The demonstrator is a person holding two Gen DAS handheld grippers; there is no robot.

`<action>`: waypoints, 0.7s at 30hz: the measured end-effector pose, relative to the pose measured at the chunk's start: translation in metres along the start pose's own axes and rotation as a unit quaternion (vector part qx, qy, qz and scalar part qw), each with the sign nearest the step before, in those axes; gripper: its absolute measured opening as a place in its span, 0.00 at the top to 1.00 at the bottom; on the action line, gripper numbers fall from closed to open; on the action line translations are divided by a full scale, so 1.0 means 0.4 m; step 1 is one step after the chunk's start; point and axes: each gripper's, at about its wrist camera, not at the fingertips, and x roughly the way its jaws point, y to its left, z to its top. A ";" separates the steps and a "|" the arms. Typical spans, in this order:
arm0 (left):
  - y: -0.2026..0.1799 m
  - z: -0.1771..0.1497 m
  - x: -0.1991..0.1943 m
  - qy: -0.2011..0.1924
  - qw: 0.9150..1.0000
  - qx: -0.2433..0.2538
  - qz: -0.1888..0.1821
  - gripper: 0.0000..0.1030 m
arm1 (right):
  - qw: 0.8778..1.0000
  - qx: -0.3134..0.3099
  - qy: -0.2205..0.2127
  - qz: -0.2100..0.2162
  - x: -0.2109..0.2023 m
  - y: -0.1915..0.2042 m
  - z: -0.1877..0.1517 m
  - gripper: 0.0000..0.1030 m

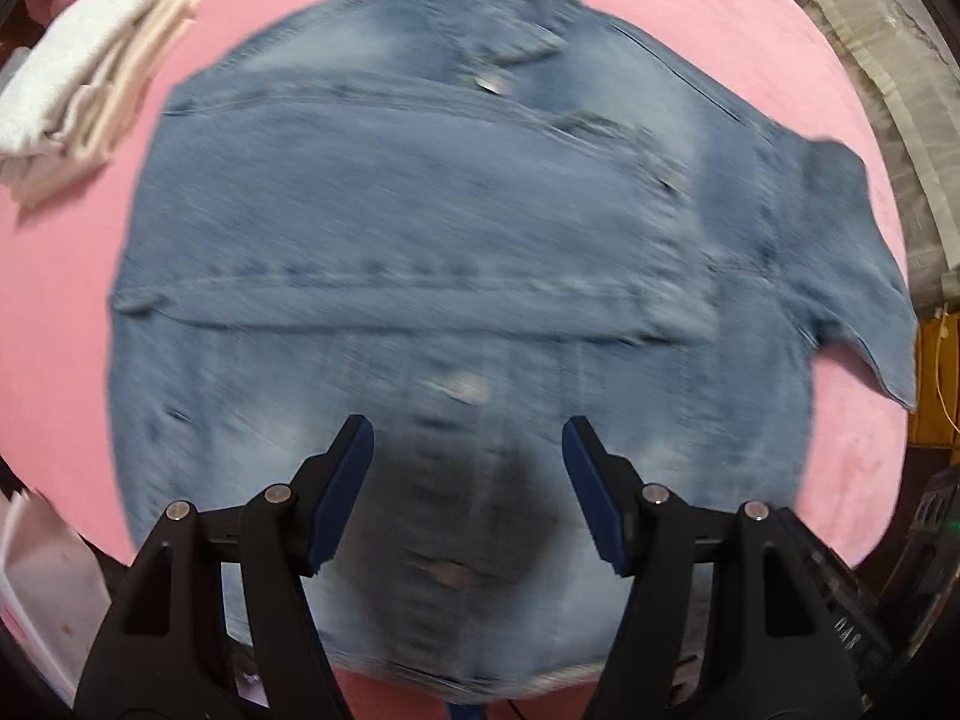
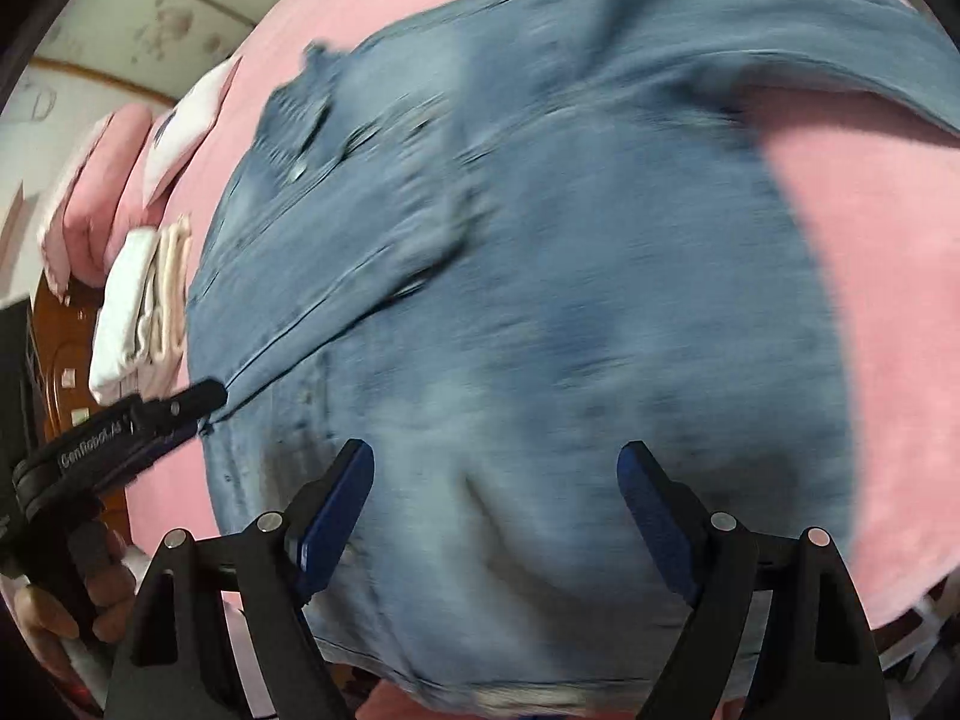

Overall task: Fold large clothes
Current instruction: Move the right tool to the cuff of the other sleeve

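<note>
A blue denim jacket (image 1: 450,240) lies spread on a pink bed cover (image 1: 60,300), collar at the far side. One sleeve seems folded across its body, and another part (image 1: 864,276) sticks out at the right. My left gripper (image 1: 468,426) hangs open above the jacket's near part, nothing between its fingers. In the right wrist view the jacket (image 2: 540,300) fills the frame, blurred. My right gripper (image 2: 497,451) stands wide open over it, holding nothing. The left gripper (image 2: 207,405) shows at the jacket's left edge, held by a hand (image 2: 102,588).
A stack of folded white and cream clothes (image 1: 78,84) sits on the bed at the far left, also the stack (image 2: 144,312) beside a pink pillow (image 2: 102,198). The bed's edge and dark furniture (image 1: 936,396) lie to the right. White items (image 1: 36,588) sit at the near left.
</note>
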 end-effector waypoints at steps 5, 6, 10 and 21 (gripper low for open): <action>-0.166 -0.028 0.010 0.012 0.999 0.041 -0.005 0.39 | 0.998 0.051 -0.025 -0.003 -0.103 -0.200 0.037 0.17; -0.200 -0.031 0.009 0.012 0.999 0.052 -0.006 0.39 | 0.998 0.059 -0.030 -0.005 -0.122 -0.250 0.046 0.17; -0.299 -0.052 0.001 0.010 0.997 0.077 -0.012 0.39 | 0.993 0.102 -0.056 -0.025 -0.192 -0.414 0.086 0.17; -0.461 -0.045 0.040 0.023 0.993 0.118 0.003 0.39 | 0.949 0.278 -0.148 -0.011 -0.358 -0.810 0.183 0.17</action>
